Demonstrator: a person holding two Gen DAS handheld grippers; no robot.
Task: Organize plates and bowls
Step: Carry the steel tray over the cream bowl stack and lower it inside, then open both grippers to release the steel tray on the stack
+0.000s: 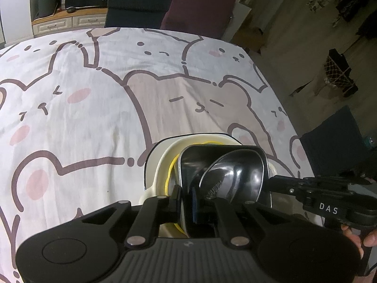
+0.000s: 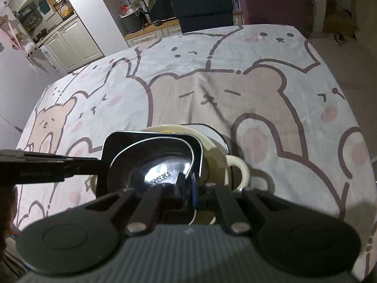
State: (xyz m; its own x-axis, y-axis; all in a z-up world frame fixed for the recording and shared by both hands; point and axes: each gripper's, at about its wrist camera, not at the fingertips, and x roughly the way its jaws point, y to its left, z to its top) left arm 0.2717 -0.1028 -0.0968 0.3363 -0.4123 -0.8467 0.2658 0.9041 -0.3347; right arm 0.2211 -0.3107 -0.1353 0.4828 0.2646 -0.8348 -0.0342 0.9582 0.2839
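Note:
A stack of dishes sits near the table's front edge. A shiny black square dish (image 1: 221,172) (image 2: 150,162) lies on top. Under it are a yellow-rimmed piece (image 1: 170,172), a cream bowl with loop handles (image 1: 162,162) (image 2: 238,169) and a white dark-rimmed plate (image 1: 188,137) (image 2: 212,129). My left gripper (image 1: 188,202) is shut on the black dish's near rim. My right gripper (image 2: 188,188) is shut on the same dish's opposite rim. Each gripper also shows in the other view, the right gripper (image 1: 329,198) from the right, the left gripper (image 2: 47,167) from the left.
The table has a cartoon-bear cloth (image 1: 94,108) (image 2: 235,89). Dark and maroon chairs (image 1: 169,4) (image 2: 235,0) stand at its far edge. A counter with a bin (image 1: 47,2) is behind. Floor and a dark chair (image 1: 334,136) lie to the right.

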